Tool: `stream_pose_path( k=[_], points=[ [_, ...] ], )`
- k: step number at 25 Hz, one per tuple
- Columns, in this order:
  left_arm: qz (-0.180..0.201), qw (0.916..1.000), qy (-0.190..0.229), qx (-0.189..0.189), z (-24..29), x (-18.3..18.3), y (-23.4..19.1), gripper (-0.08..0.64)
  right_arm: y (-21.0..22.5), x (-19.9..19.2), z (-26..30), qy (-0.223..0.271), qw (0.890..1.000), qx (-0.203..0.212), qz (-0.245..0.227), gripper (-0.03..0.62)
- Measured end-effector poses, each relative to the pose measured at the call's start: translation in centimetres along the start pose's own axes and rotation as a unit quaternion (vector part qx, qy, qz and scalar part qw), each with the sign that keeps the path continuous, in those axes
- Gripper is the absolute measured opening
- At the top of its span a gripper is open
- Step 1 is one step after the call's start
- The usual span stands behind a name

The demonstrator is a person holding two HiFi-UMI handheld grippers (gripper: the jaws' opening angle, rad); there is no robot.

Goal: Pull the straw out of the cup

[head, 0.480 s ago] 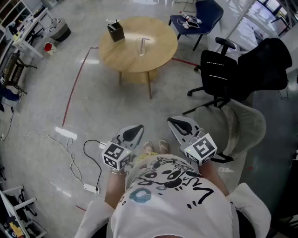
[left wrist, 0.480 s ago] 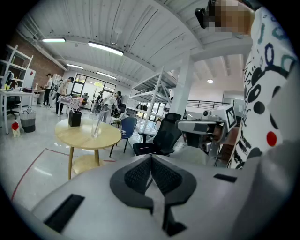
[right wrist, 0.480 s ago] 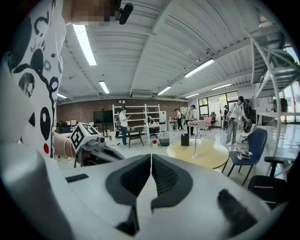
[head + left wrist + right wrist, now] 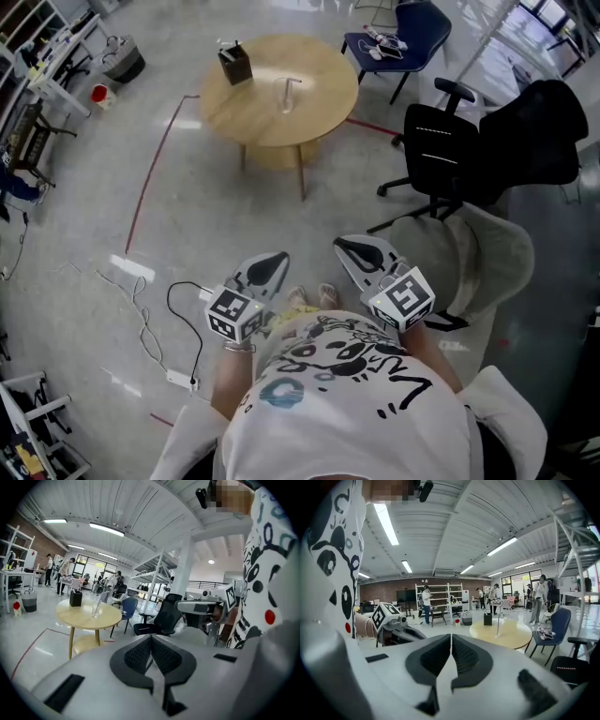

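Nothing moved. My left tongs [image 4: 277, 260], right tongs [image 4: 346, 246] both closed, empty. Cup [image 4: 287, 97] with straw [image 4: 290, 84] on table [image 4: 239, 117], far ahead of both. Straw light, crushable; I'd pinch top gently.

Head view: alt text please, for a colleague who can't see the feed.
A person stands holding the left gripper and right gripper close to the body, jaws together and empty, far from a round wooden table. On it stand a clear cup with a straw and a dark box.
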State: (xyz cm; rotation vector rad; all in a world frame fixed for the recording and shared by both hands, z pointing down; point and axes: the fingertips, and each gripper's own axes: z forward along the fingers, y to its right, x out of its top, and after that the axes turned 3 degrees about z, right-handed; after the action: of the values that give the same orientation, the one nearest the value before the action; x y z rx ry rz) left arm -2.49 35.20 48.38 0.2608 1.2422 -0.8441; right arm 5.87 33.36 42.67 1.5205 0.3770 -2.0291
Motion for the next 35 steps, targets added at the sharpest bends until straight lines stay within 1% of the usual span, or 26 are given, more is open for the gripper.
stream_pose_path(
  k=[2, 10, 19, 25, 31, 35],
  points=[
    [0.0, 1.0, 0.001, 0.001, 0.0, 0.0, -0.1, 0.017, 0.2, 0.1, 0.1, 0.005, 1.0, -0.001, 0.01, 0.031],
    [-0.003, 1.0, 0.001, -0.003, -0.8, -0.1, -0.6, 0.017, 0.0, 0.0, 0.7, -0.004, 1.0, -0.013, 0.016, 0.031],
    [0.0, 0.9999, -0.011, -0.008, -2.6, -1.6, -2.4, 0.017, -1.9, -0.4, 3.2, 0.005, 0.999, -0.015, 0.029, 0.031],
    [-0.005, 0.9996, -0.024, -0.014, -3.3, -2.8, -3.1, 0.017, -3.0, -0.7, 3.7, 0.002, 0.999, -0.016, 0.033, 0.031],
    [-0.005, 0.9995, -0.022, -0.024, -1.6, -2.0, -3.2, 0.017, -1.2, -1.4, 3.3, -0.009, 0.999, -0.029, 0.039, 0.031],
    [-0.005, 0.9995, -0.02, -0.024, -0.3, -1.3, -3.6, 0.017, 0.3, -0.6, 3.7, -0.003, 0.999, -0.026, 0.033, 0.031]
  ],
)
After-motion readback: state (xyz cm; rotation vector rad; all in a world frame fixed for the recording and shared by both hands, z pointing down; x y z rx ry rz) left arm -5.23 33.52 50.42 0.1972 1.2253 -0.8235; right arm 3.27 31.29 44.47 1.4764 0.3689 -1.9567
